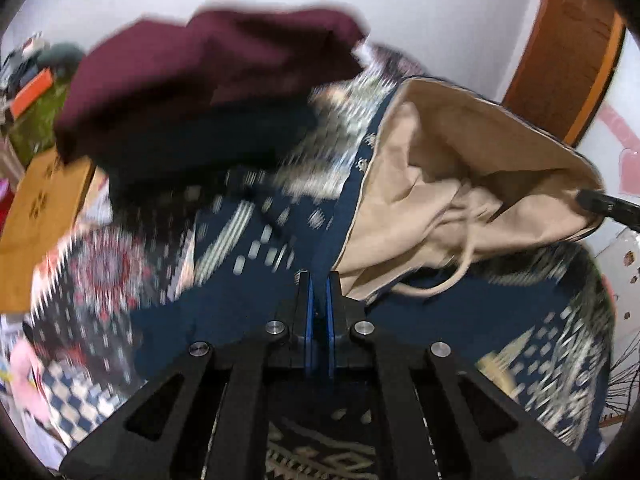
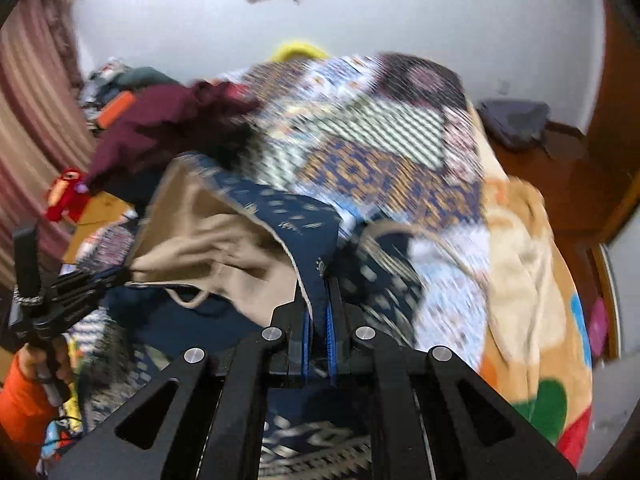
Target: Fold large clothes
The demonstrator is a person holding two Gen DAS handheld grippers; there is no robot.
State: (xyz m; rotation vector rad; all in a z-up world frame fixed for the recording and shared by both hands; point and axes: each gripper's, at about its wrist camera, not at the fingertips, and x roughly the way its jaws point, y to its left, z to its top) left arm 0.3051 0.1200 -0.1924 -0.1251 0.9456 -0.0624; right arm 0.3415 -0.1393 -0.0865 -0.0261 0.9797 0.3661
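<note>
Left tool: fingers pressed together on the waistband edge of the navy patterned garment. Cloth runs straight into the narrow slot between the blue pads.

Right tool: same, pinching the opposite side of that waistband; a navy strip with small pale motifs drops in between its pads.

The garment hangs stretched between the two tools, waist pulled open, tan lining facing out. A tan drawstring loops loose below the lining, near the left tool. In the left wrist view the right tool's tip shows at the far side of the lining, gripping its edge. In the right wrist view the left tool sits at the lining's left end, held by a hand in an orange sleeve.

Maroon cloth is bunched above and behind the garment, heavily motion-blurred; cannot tell whether it touches it.

Behind the garment: bed with a patchwork quilt; an orange-cream blanket lies to the right of the garment on it. Red plush toy left of the lining, by the striped curtain. White wall beyond the bed, wooden door frame off the garment's right side.
</note>
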